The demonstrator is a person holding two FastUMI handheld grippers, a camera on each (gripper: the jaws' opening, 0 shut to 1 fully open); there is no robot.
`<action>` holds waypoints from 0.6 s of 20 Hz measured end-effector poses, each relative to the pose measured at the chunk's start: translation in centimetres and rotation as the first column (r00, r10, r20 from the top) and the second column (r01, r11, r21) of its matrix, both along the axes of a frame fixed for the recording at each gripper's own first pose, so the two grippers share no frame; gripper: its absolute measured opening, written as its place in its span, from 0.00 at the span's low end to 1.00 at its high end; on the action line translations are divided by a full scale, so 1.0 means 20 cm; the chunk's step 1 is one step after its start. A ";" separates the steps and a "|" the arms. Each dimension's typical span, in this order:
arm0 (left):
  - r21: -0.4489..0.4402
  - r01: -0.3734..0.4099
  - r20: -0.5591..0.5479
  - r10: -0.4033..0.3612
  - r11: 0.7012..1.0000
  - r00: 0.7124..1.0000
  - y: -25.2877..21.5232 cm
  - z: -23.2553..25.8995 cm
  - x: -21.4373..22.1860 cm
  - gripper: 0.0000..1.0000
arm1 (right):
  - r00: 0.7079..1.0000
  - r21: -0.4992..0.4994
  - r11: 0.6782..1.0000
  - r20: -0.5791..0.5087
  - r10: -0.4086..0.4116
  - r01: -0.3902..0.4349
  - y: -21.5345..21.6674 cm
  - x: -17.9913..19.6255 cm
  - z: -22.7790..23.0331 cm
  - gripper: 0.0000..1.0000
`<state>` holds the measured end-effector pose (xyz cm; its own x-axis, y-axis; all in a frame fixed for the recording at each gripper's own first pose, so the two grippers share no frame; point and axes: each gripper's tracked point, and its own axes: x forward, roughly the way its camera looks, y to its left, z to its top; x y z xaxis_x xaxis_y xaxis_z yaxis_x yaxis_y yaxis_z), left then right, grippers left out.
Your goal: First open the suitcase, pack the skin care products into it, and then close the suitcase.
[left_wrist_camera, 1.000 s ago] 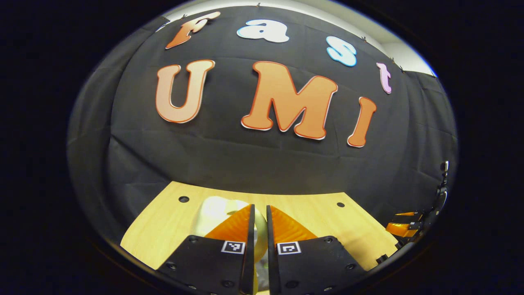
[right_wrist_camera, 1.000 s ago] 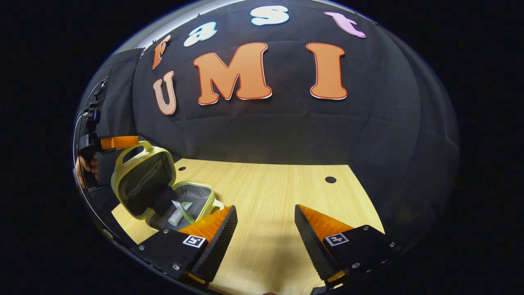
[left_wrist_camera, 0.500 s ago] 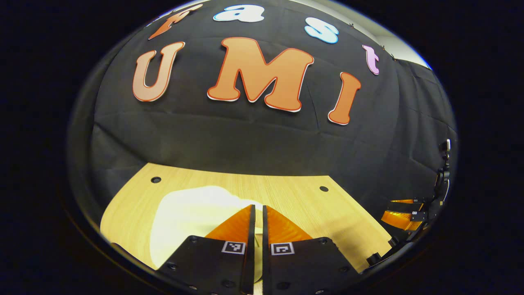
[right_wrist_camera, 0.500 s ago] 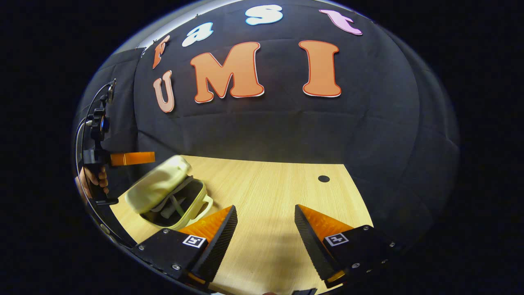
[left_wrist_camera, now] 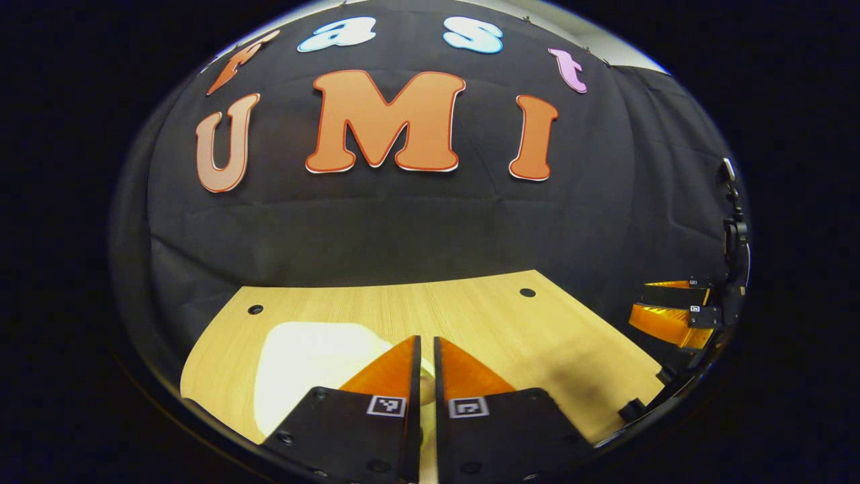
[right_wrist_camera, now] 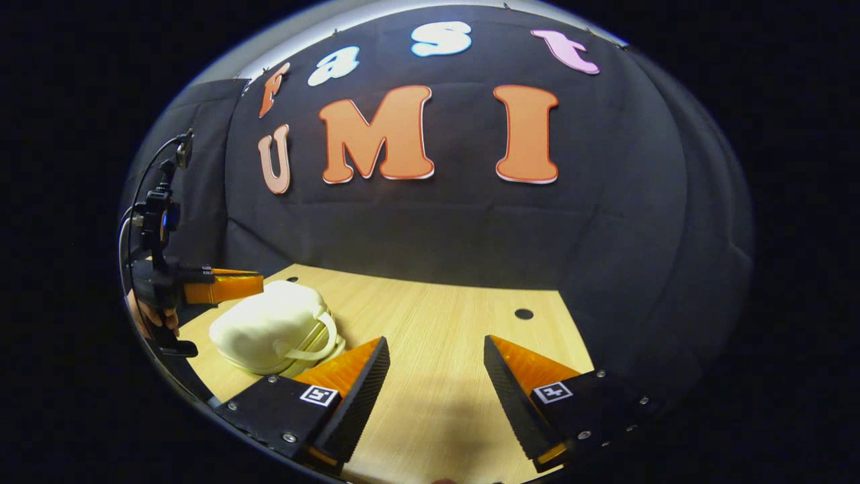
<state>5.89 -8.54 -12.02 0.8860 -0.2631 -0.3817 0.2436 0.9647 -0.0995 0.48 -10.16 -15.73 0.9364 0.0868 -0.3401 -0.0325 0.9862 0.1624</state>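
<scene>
Pale-yellow rounded hard-shell suitcase (right_wrist_camera: 272, 327) lies lid-down near the light wooden counter's (right_wrist_camera: 437, 336) left edge | left claw (left_wrist_camera: 426, 349) fingers together, probably gripping nothing | right claw (right_wrist_camera: 435, 363) apart, idle | press lid squarely to seat.

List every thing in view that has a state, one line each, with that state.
suitcase: lid down on its base, lying on the table, handles at its near side.
left gripper: fingers nearly together, a thin gap between them, above the suitcase.
right gripper: open, nothing between its fingers, over bare table.
</scene>
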 end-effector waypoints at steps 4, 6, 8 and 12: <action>-0.005 -0.031 0.089 0.031 1.000 0.996 -0.10 0.14 -0.01 0.51 | 0.988 -0.069 0.997 0.151 0.033 -0.023 0.06 0.02 0.22 0.91; -0.017 -0.048 0.132 0.050 0.999 0.990 -0.13 0.20 -0.03 0.74 | 0.976 -0.087 0.996 0.211 0.056 -0.038 0.10 0.04 0.31 0.90; -0.032 -0.073 0.168 0.077 0.997 0.983 -0.15 0.25 -0.04 0.84 | 0.967 -0.088 0.995 0.250 0.057 -0.036 0.12 0.05 0.36 0.91; -0.046 -0.123 0.267 0.131 0.991 0.955 -0.18 0.41 -0.06 0.95 | 0.959 -0.071 0.997 0.279 0.052 -0.033 0.15 0.06 0.42 0.91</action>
<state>4.69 -12.10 -3.77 0.9816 -0.1490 -0.1191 0.1407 0.9872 -0.0754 1.59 -7.06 -7.40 0.9908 0.1150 -0.0711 -0.1095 0.9910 0.0764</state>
